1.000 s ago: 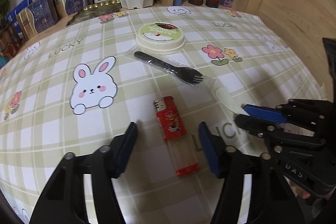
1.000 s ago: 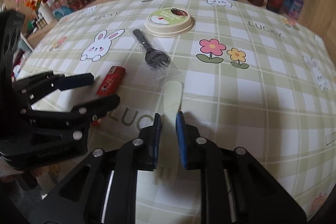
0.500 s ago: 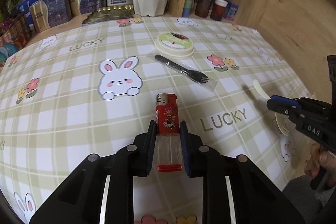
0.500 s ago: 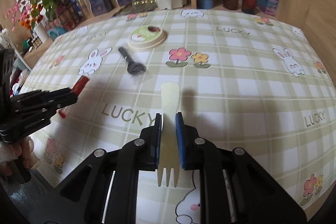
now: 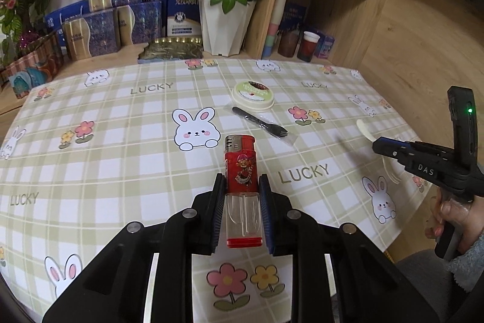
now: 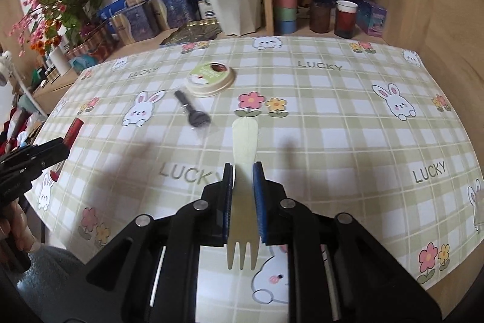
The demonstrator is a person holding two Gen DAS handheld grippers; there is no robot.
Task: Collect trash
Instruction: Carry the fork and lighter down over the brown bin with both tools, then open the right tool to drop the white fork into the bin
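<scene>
We clamp the left gripper (image 5: pixel 242 196) on the lighter (image 5: pixel 241 171) and the right gripper (image 6: pixel 243 196) on the pale fork (image 6: pixel 244 171), lifted clear for binning

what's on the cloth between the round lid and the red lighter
The black fork in its clear wrapper lies between the round lid and the red lighter held in the left gripper; the left wrist view shows it.
</scene>
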